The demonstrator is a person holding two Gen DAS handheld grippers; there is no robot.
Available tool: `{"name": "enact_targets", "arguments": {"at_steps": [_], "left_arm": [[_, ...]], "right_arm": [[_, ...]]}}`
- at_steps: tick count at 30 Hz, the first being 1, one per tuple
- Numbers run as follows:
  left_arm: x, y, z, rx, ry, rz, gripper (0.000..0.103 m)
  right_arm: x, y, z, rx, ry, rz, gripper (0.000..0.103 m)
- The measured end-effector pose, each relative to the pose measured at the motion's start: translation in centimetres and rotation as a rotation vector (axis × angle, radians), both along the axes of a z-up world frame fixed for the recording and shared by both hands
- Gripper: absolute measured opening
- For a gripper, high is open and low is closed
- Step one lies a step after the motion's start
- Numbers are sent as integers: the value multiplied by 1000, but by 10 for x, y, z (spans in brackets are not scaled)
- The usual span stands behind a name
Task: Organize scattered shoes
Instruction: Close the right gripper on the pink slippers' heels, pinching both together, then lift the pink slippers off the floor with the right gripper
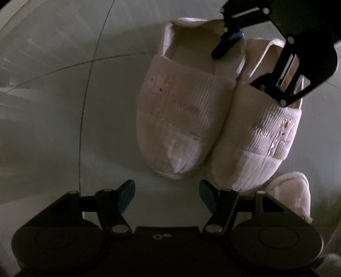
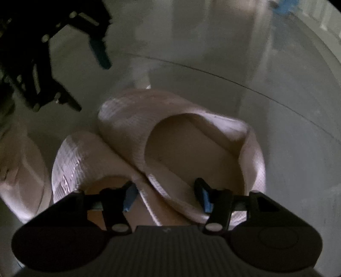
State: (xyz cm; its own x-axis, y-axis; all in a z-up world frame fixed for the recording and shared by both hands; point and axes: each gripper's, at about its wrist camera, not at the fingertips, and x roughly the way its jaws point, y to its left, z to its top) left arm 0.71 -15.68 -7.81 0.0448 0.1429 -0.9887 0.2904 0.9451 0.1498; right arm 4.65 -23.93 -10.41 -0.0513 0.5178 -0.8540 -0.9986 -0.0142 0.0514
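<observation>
I see two slippers (image 1: pixel 177 119) of ribbed pale cloth with fleecy lining, lying on a smooth, faintly glossy tiled floor (image 1: pixel 53 127), beside matt black plastic grippers (image 1: pixel 167 197).

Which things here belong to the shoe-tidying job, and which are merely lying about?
Job:
- two pale slippers side by side
- third slipper
- left tool
- right tool

Lying about:
- blue object far off, blurred
</observation>
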Motion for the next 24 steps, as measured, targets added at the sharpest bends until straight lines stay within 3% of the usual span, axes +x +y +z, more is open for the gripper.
{"name": "enact_targets", "arguments": {"at_steps": [1,3,5,8,10,12,16,20,24], "left_arm": [[1,-3,1,2,-4,-3,67],[4,-9,1,10,-11,-6,67],[7,-14,2,24,-22,-11,67],[18,-23,5,40,-57,-19,67],[29,-29,12,29,-105,-37,67],[41,-38,18,9,-144,-65,67],[66,-47,21,-19,-190,-103,67],[80,-49,19,-8,-199,-98,67],[94,-44,16,3,-187,-86,67]], "right_arm": [[-1,-1,1,-6,-4,0,63],[-9,-3,7,-26,-41,28,74],[-17,-7,14,-20,-93,39,76],[-20,-23,32,-2,-125,-31,79],[-21,-42,46,10,-137,-169,86],[-16,-68,63,3,-122,-392,92],[-15,-114,68,64,153,-822,92],[-32,-120,51,80,270,-1078,92],[-19,-129,32,81,486,-1337,92]]}}
